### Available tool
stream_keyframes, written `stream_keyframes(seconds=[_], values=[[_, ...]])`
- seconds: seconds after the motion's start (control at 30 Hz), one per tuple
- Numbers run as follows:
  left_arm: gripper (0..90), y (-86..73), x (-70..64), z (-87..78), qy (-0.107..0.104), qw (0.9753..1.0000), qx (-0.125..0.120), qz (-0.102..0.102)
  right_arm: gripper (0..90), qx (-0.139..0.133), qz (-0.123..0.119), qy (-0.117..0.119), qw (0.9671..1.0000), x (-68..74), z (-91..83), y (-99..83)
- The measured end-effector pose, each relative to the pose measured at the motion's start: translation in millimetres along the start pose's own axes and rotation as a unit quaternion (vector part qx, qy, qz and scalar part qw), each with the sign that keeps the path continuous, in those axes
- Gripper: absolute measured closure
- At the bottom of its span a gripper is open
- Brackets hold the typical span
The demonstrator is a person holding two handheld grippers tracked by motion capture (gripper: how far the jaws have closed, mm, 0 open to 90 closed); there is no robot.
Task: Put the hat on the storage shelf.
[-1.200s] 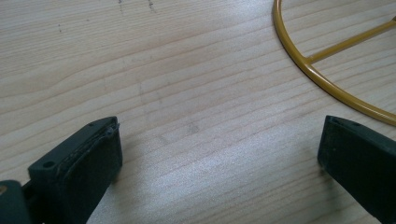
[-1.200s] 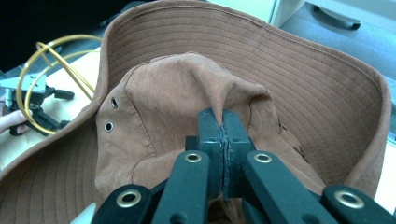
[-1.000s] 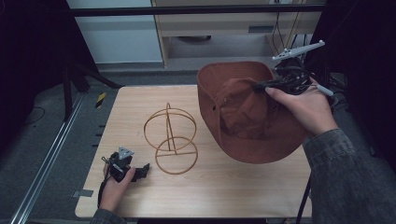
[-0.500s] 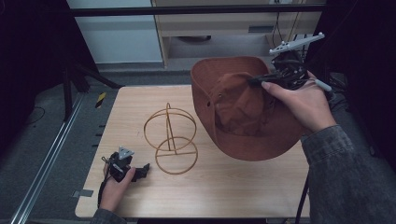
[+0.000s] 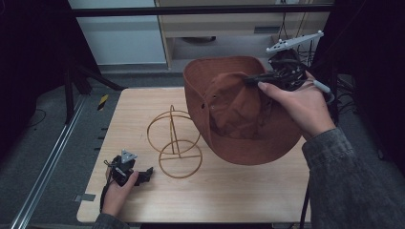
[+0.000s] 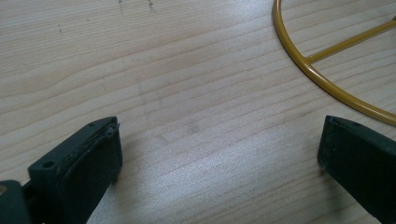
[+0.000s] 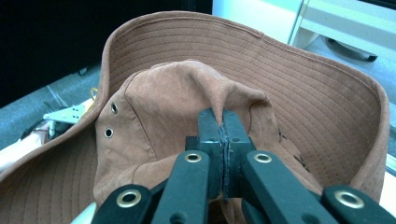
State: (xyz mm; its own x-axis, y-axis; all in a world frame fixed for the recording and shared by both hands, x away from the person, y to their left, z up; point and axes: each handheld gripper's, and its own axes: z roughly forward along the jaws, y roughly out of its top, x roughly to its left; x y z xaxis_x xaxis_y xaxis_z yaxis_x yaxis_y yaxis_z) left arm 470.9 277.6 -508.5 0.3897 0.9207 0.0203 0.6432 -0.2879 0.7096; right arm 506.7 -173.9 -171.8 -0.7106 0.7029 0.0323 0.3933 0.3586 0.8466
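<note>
On the hat [image 7: 187,107]: right gripper [image 7: 223,122], clamped.

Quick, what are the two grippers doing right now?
Left gripper: open, holding nothing, low over the wooden table.
Right gripper: closed, pinching the crown of the brown hat.

Hat [image 5: 239,114] brim's far edge behind right hand [image 5: 298,102]
</note>
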Motion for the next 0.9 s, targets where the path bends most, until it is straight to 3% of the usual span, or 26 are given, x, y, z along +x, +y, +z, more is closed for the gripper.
stream_keyframes(seconds=[0.4,0.9], values=[[0.0,0.1,0.1,0.0,0.0,1.0,0.0,0.0,89.5,-0.017,-0.009,0.015,0.9997,15.8,3.9,6.0],[0.0,0.2,0.1,0.2,0.0,1.0,-0.001,-0.001,89.5,-0.028,-0.013,0.042,0.9987,42.3,28.3,20.5]])
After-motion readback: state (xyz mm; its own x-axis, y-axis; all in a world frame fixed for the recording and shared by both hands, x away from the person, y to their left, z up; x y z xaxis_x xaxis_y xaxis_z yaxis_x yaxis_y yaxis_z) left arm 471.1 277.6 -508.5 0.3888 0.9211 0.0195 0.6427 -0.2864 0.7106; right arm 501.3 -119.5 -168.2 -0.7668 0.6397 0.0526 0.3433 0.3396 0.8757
